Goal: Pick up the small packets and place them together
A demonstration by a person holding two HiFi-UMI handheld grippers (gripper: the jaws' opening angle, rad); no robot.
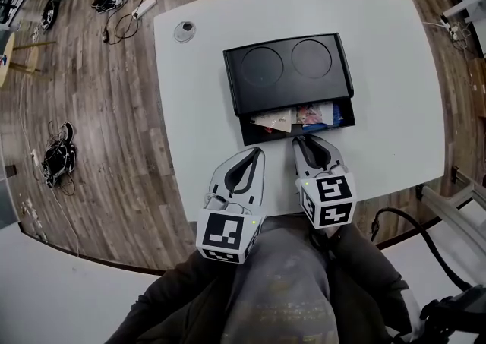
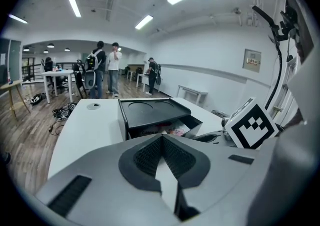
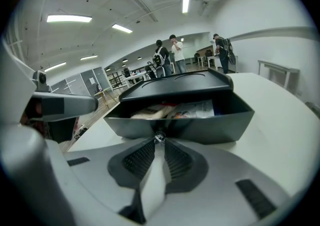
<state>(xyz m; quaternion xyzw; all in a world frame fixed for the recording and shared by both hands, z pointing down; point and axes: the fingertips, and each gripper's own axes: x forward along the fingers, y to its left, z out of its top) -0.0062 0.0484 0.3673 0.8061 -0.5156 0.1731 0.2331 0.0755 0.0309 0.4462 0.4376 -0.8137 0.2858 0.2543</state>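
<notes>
A black box [image 1: 287, 69] stands on the white table [image 1: 395, 69], its front drawer [image 3: 200, 126] pulled out toward me. Several small packets [image 1: 296, 116] lie inside the drawer; they also show as packets [image 3: 192, 109] in the right gripper view and packets [image 2: 172, 130] in the left gripper view. My right gripper [image 1: 302, 137] is at the drawer's front wall, shut on its small metal knob [image 3: 159, 137]. My left gripper [image 1: 257, 154] hovers left of it near the table's front edge, jaws together with nothing between them.
A small round disc [image 1: 184, 30] lies at the table's far left corner. Cables and a power strip [image 1: 141, 7] lie on the wooden floor to the left. Several people [image 2: 107, 68] stand far off behind the table.
</notes>
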